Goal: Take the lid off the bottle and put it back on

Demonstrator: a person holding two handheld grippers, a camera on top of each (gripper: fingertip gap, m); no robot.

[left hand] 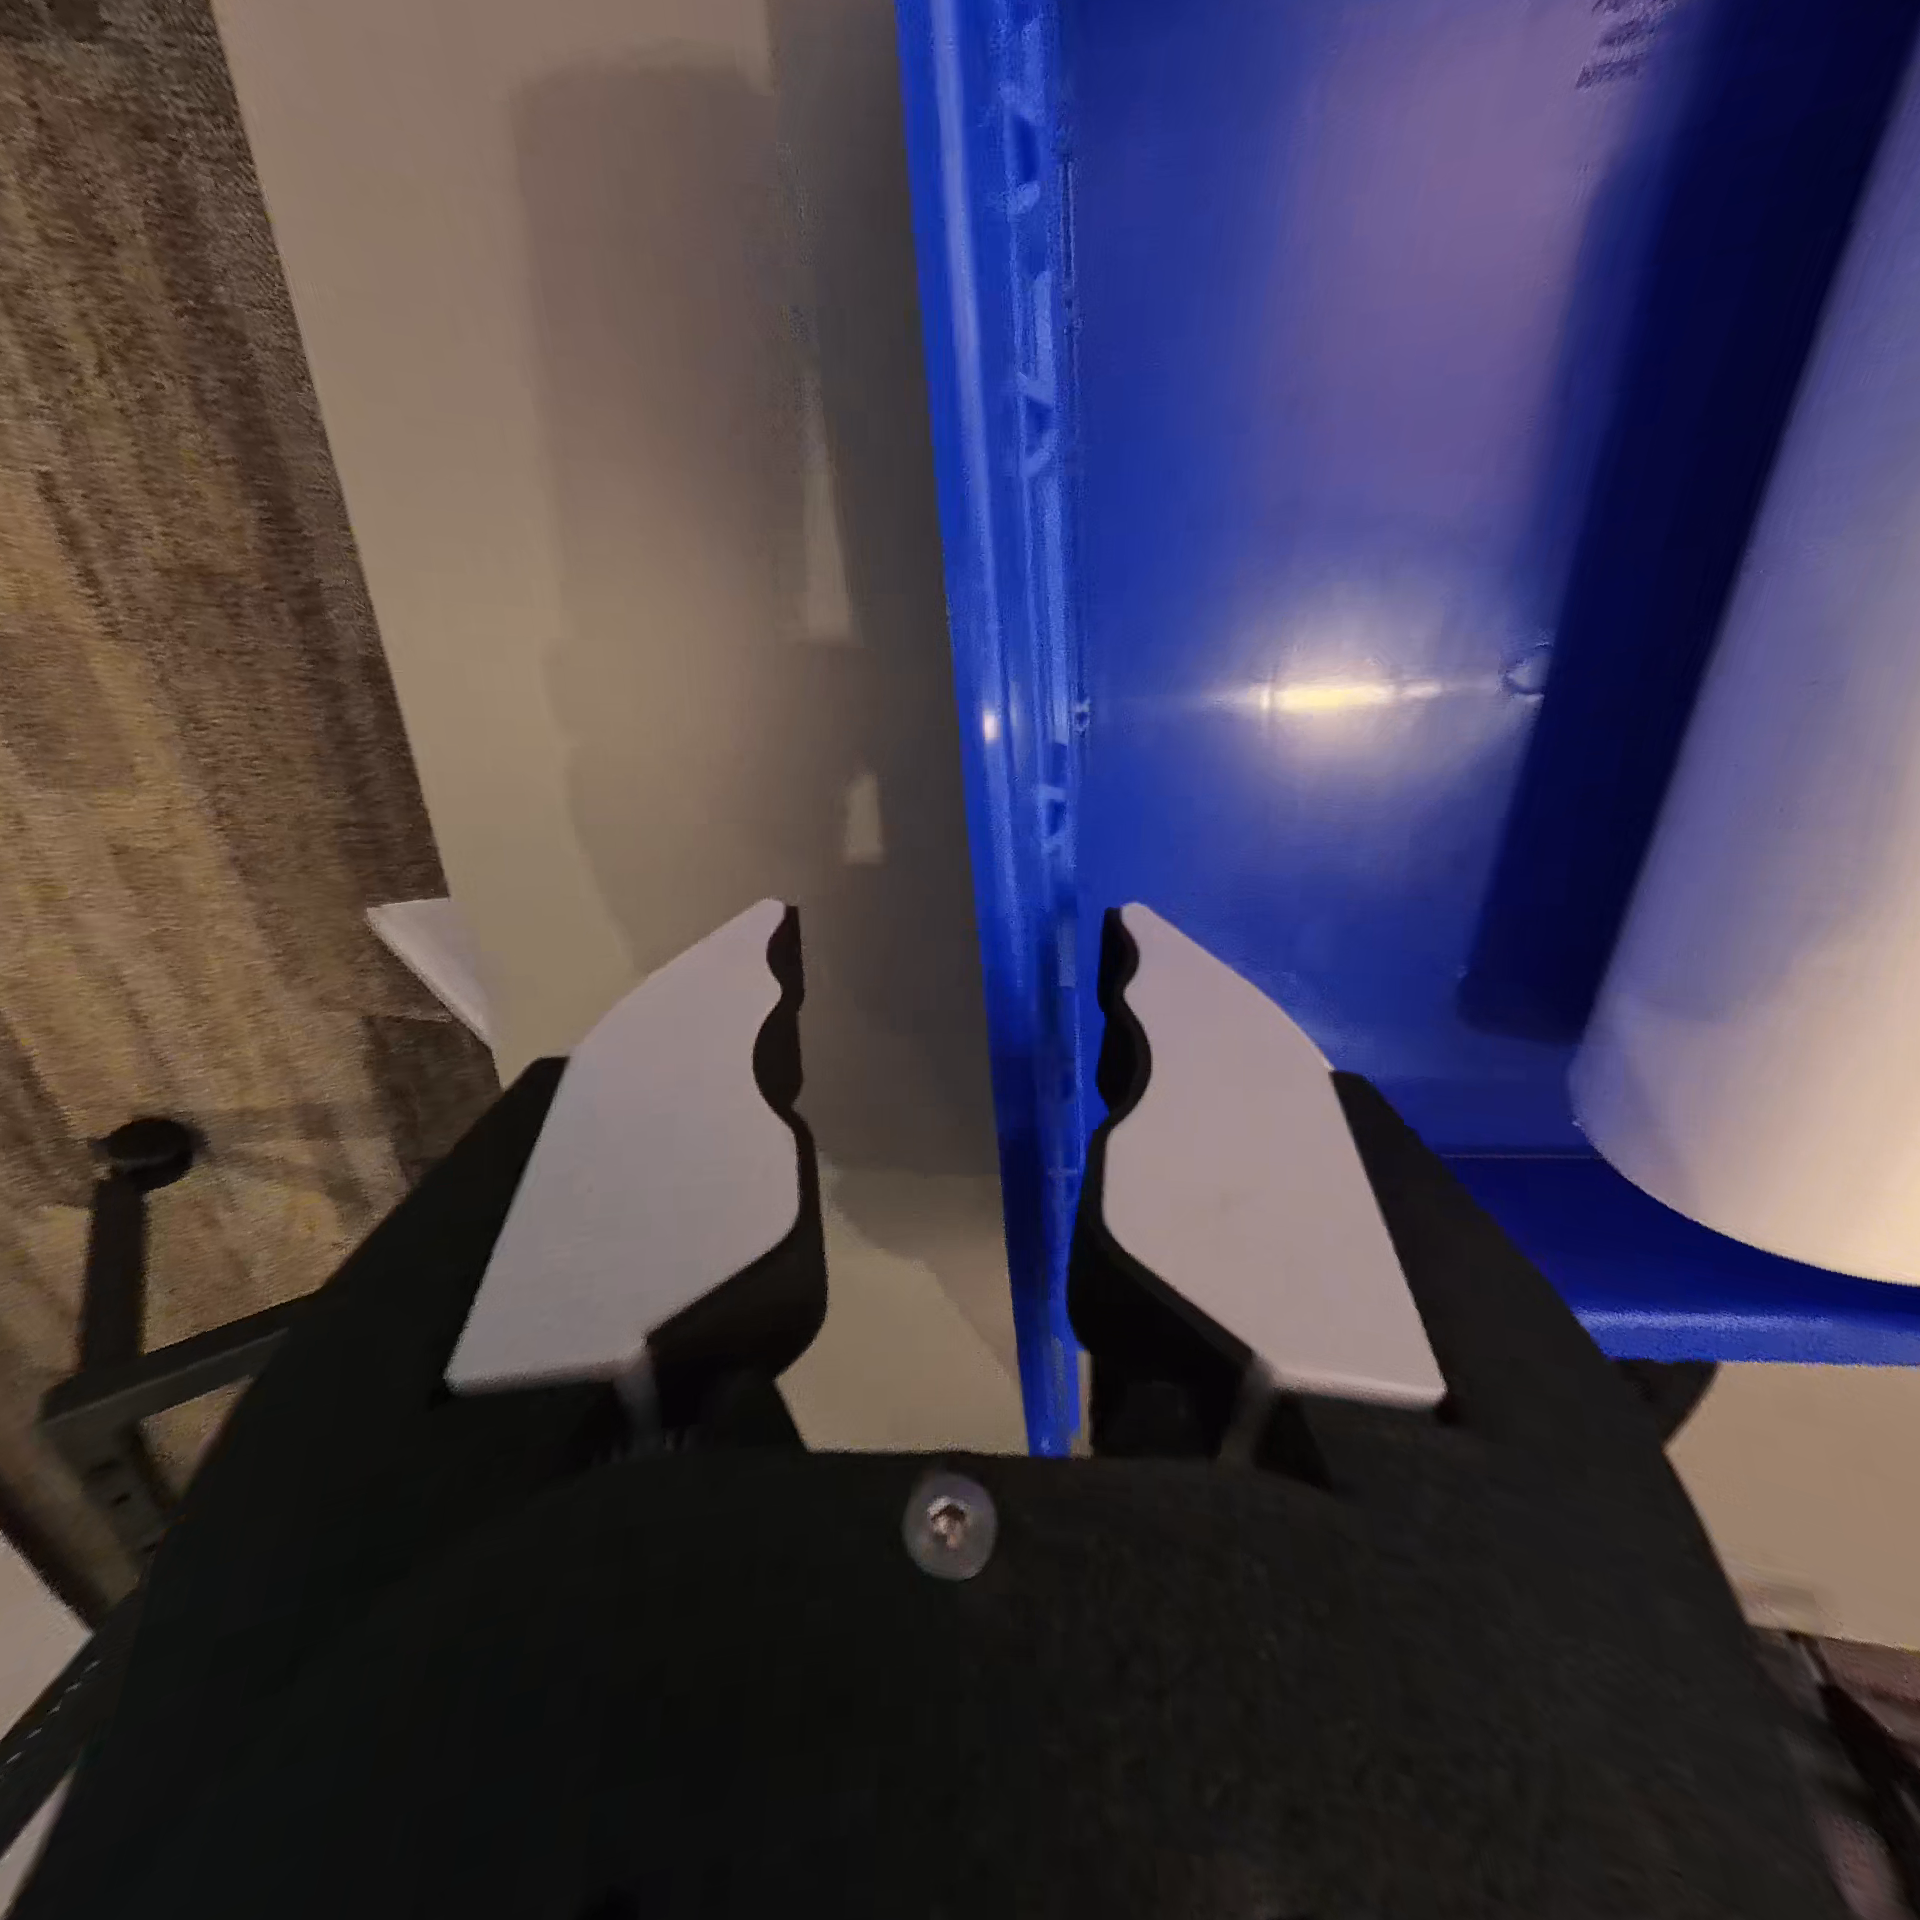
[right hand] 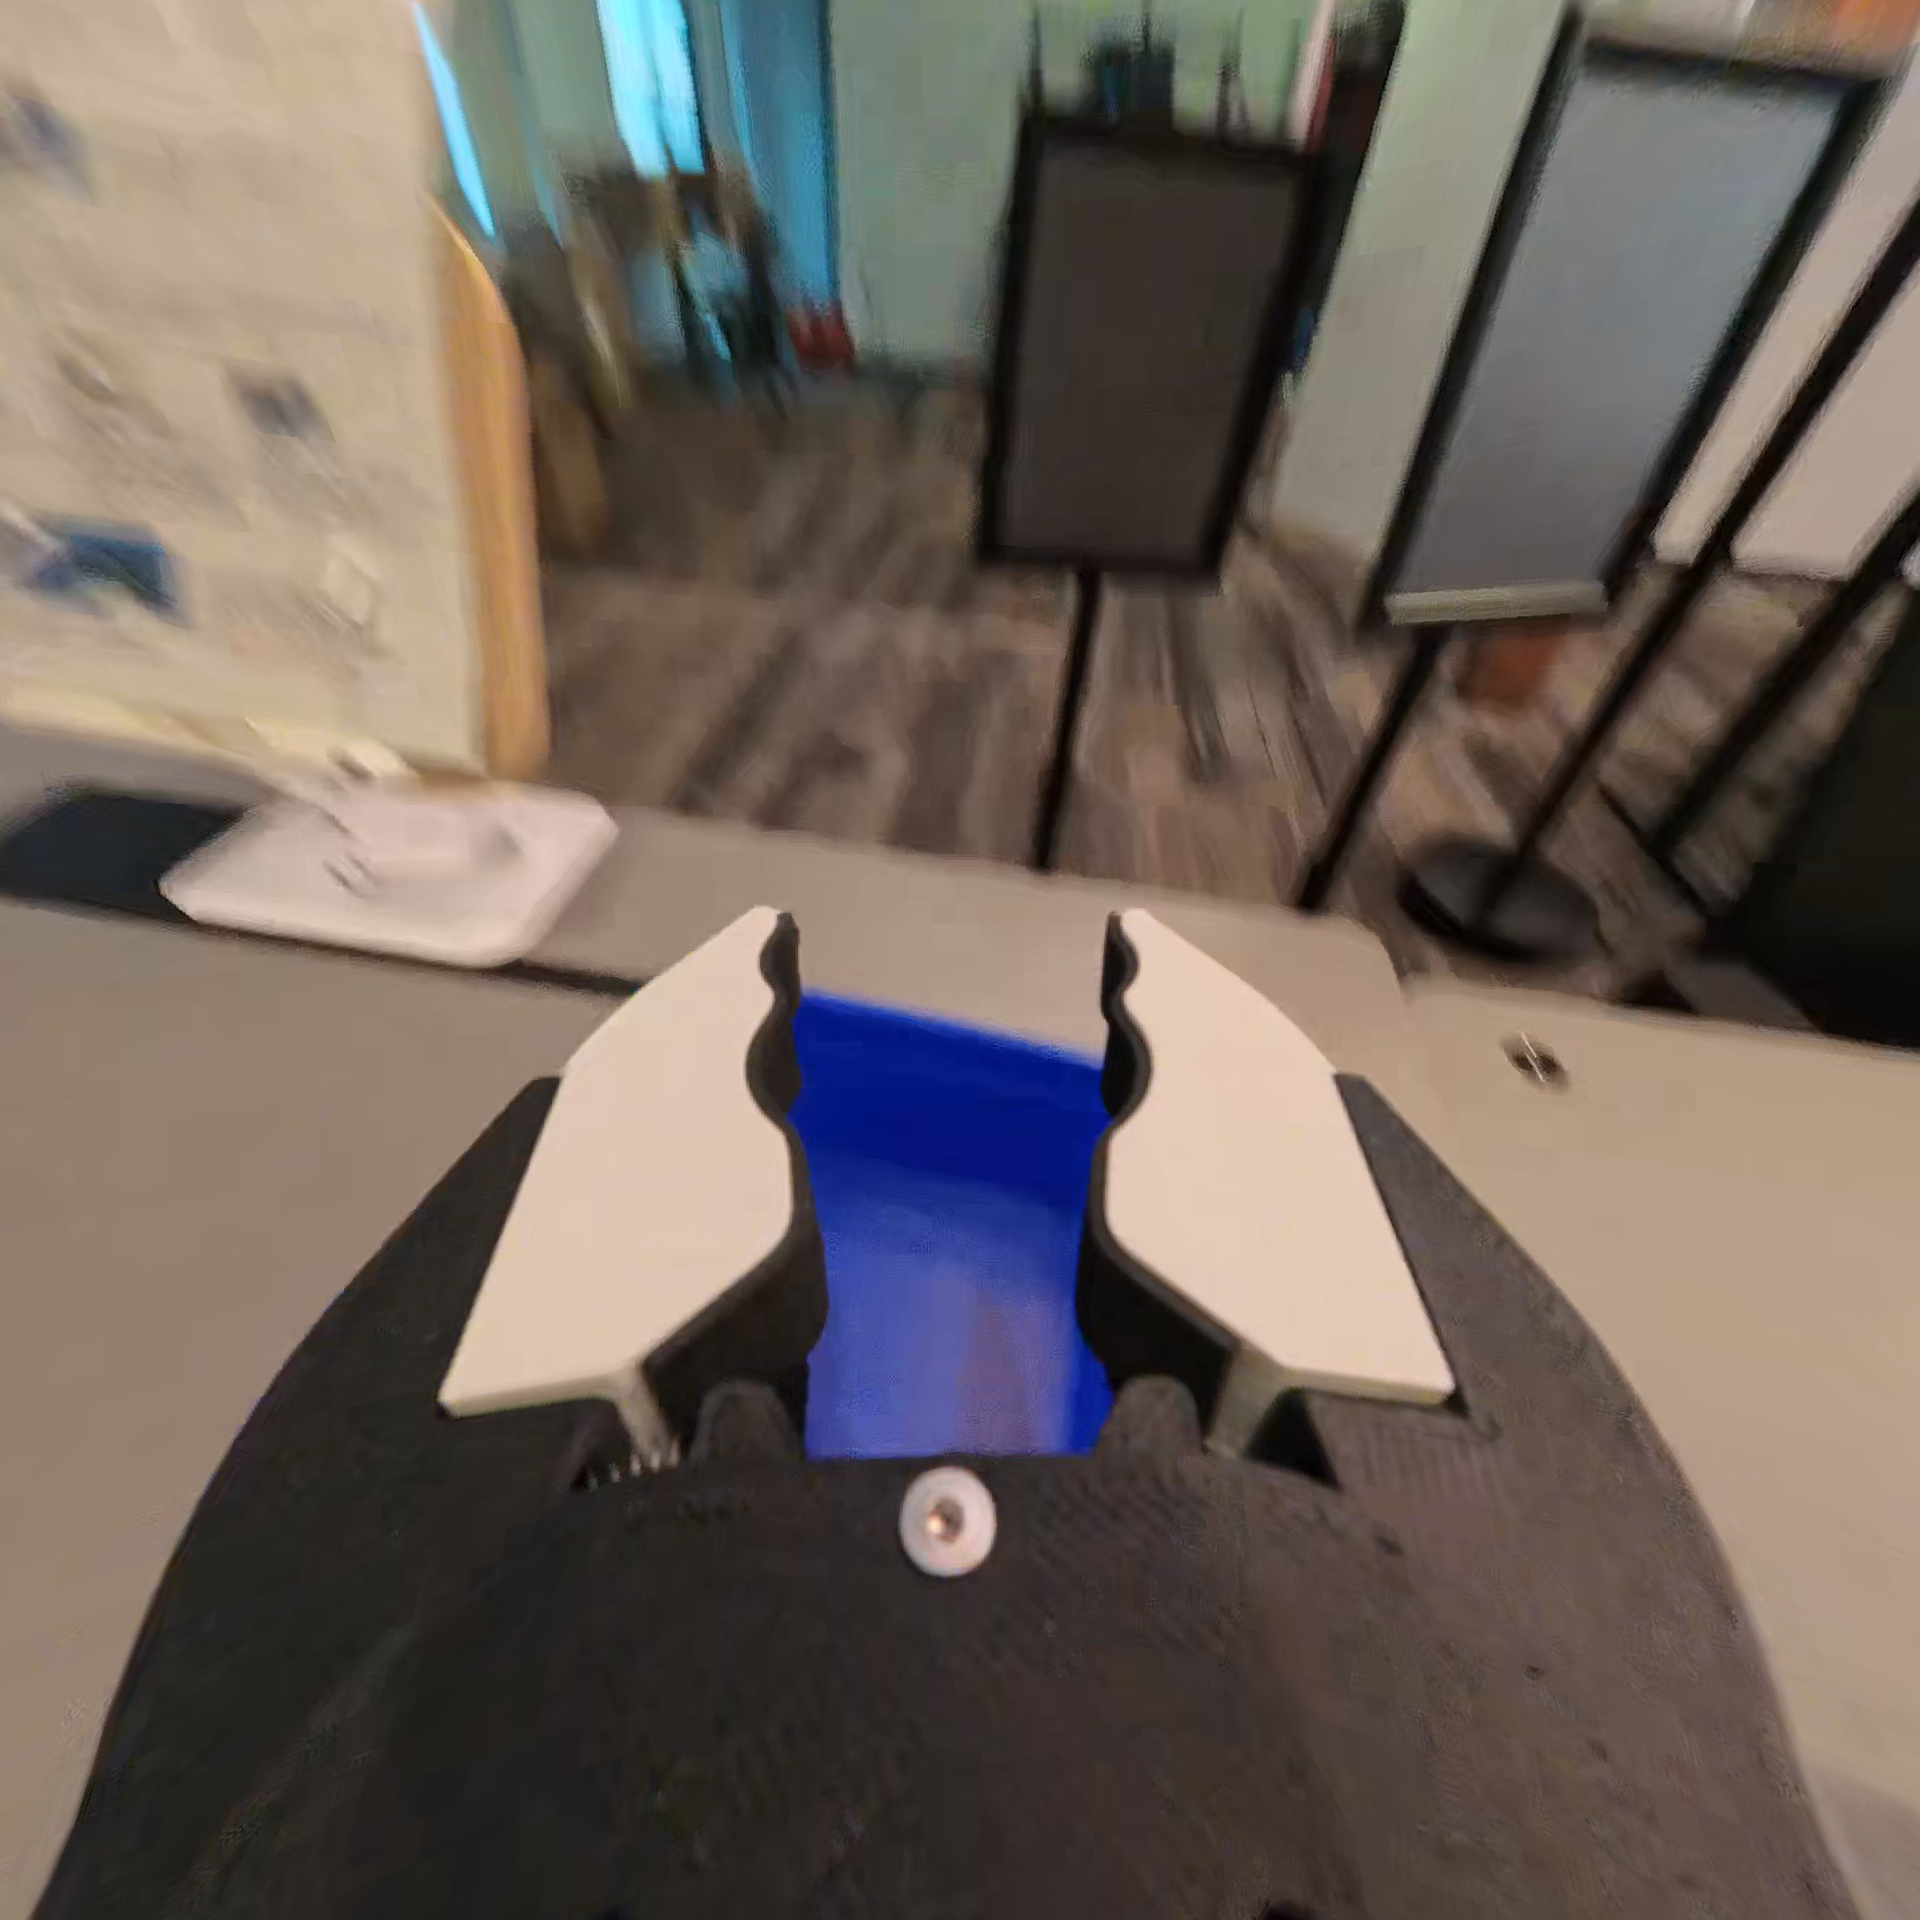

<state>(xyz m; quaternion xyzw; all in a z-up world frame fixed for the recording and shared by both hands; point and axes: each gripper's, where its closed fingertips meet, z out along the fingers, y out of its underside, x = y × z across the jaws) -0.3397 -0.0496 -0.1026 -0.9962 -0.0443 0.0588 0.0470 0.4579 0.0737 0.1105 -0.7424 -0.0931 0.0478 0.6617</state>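
Lid (right hand: 940,1226): blue, sits between the right tongs (right hand: 951,930), fingers spread; contact unclear.
Left tongs (left hand: 951,920): apart, straddling a blue bin wall (left hand: 1023,623).
Tabletop (right hand: 260,1122): grey.

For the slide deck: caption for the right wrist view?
Right hand-held gripper open over a blue object, above a grey table.

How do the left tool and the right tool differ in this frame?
The left tool straddles a thin blue edge, while the right tool has blue plastic filling its whole gap. The left tool has a white cylinder close beside it, while the right tool faces a blurred room. Both show the same finger spread. Whether the right tool grips is unclear.
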